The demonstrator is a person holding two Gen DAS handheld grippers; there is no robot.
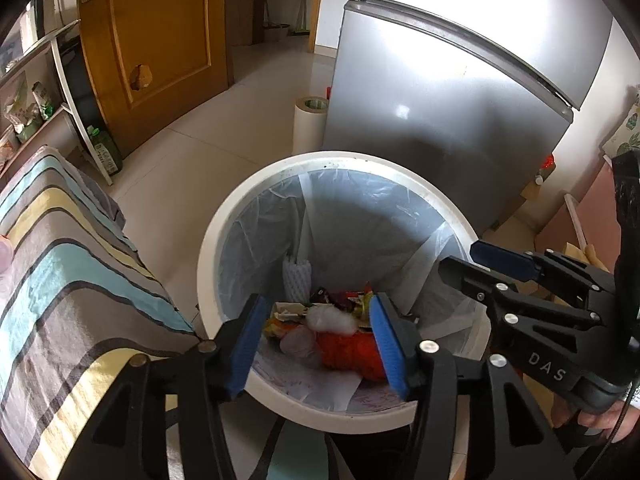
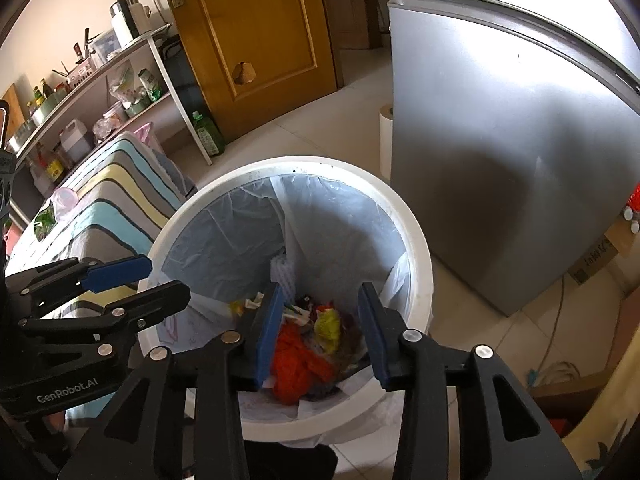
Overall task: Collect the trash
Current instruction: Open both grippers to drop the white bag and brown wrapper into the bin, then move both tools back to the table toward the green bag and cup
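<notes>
A: Left wrist view: a grey fridge (image 1: 452,92) is seen behind, then the striped cloth (image 1: 60,264) on the left, then the white bin (image 1: 208,248) with its clear liner (image 1: 260,220). Inside the bin the trash (image 1: 344,344) is already lying: an orange net, wrappers, a white foam sleeve, a clear cup. The left gripper (image 1: 316,344) is held over the bin with its jaws spread and nothing is gripped between them.

B: So the collecting is judged to be mostly done?

A: It seems so. Nothing is carried by either gripper. The right gripper (image 2: 320,332) is also released and empty above the same bin. Perhaps the liner must yet be gathered and lifted; this is only a guess.

B: What is shown by the right wrist view that is missed by the other?

A: The shelf (image 2: 100,92) with bottles and a kettle is shown much more fully, and a pink cup (image 2: 64,198) with something green (image 2: 44,222) beside it on the striped cloth. These may be trash still to be taken, but it cannot be told. A cardboard box (image 2: 600,256) near the fridge is also seen better there.
</notes>
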